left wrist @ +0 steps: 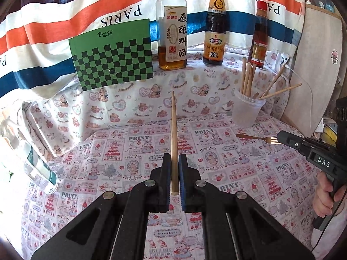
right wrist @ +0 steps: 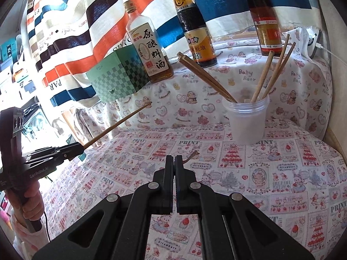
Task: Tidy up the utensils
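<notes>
My left gripper (left wrist: pixel 173 158) is shut on a wooden chopstick (left wrist: pixel 174 134) that points forward above the patterned cloth; it also shows in the right wrist view (right wrist: pixel 117 124), held by the left gripper (right wrist: pixel 81 148). My right gripper (right wrist: pixel 174 158) is shut on a small fork, whose handle (right wrist: pixel 190 157) pokes out past the fingertips. In the left wrist view the fork (left wrist: pixel 256 138) sticks out of the right gripper (left wrist: pixel 279 137) towards the left. A clear plastic cup (right wrist: pixel 247 119) holds several chopsticks; it stands at the right in the left wrist view (left wrist: pixel 247 110).
Three sauce bottles (left wrist: pixel 172 32) (left wrist: pixel 214 30) (left wrist: pixel 259 41) stand on the raised ledge behind the cup. A green checkered box (left wrist: pixel 112 54) leans at back left. A clear bottle (left wrist: pixel 32 160) lies at the left edge.
</notes>
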Tool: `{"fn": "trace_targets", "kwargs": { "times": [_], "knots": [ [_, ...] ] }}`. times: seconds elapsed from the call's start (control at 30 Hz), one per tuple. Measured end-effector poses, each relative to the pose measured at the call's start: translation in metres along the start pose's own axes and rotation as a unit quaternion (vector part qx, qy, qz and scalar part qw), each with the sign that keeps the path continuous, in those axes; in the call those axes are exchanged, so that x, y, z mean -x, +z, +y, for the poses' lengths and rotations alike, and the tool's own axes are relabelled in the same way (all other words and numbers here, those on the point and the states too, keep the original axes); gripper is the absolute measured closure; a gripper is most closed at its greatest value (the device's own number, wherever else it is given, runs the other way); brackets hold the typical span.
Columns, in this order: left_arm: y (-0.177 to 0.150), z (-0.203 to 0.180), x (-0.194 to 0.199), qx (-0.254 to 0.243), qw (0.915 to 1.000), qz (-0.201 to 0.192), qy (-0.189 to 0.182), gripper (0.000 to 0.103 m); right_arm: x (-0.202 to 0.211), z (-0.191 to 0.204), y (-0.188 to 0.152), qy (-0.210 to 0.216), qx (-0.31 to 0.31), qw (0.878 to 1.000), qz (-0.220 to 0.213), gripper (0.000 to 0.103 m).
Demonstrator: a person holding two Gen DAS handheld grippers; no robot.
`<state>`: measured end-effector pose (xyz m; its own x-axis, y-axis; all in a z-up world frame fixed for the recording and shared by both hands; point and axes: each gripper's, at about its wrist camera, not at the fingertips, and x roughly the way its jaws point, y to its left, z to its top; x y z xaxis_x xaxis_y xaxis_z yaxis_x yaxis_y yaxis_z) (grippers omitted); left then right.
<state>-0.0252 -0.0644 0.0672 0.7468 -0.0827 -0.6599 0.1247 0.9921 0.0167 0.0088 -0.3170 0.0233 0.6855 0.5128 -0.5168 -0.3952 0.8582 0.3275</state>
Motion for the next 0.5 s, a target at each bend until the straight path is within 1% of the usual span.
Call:
{"fn": "trace_targets", "kwargs": {
  "times": [0.13, 0.2, 0.23, 0.3, 0.37, 0.43, 0.5],
  "knots": [
    [0.000, -0.004, 0.012, -0.006, 0.9999, -0.016, -0.002, 0.097, 0.001, 0.000, -0.001, -0.005, -0.002, 1.000, 0.002, 0.101],
    [0.001, -0.011, 0.021, -0.026, 0.9992, -0.024, -0.018, 0.097, 0.001, -0.001, -0.001, -0.005, -0.003, 1.000, 0.002, 0.101],
    [0.001, -0.013, 0.024, -0.029, 0.9991, -0.026, -0.018, 0.097, 0.000, -0.002, -0.001, -0.006, -0.005, 1.000, 0.002, 0.101],
    [0.004, -0.017, 0.028, -0.030, 0.9991, -0.028, -0.009, 0.097, 0.002, -0.005, 0.000, -0.007, -0.013, 1.000, 0.001, 0.101],
    [0.007, -0.019, 0.028, -0.024, 0.9992, -0.032, -0.009, 0.097, 0.005, -0.009, 0.002, -0.006, -0.019, 1.000, -0.009, 0.101],
    [0.011, -0.020, 0.028, -0.015, 0.9992, -0.033, -0.018, 0.097, 0.010, -0.012, 0.004, -0.008, -0.027, 0.999, -0.016, 0.101],
    [0.016, -0.023, 0.030, -0.017, 0.9986, -0.040, -0.029, 0.097, 0.017, -0.017, 0.007, -0.001, -0.037, 0.999, -0.021, 0.101]
  ]
}}
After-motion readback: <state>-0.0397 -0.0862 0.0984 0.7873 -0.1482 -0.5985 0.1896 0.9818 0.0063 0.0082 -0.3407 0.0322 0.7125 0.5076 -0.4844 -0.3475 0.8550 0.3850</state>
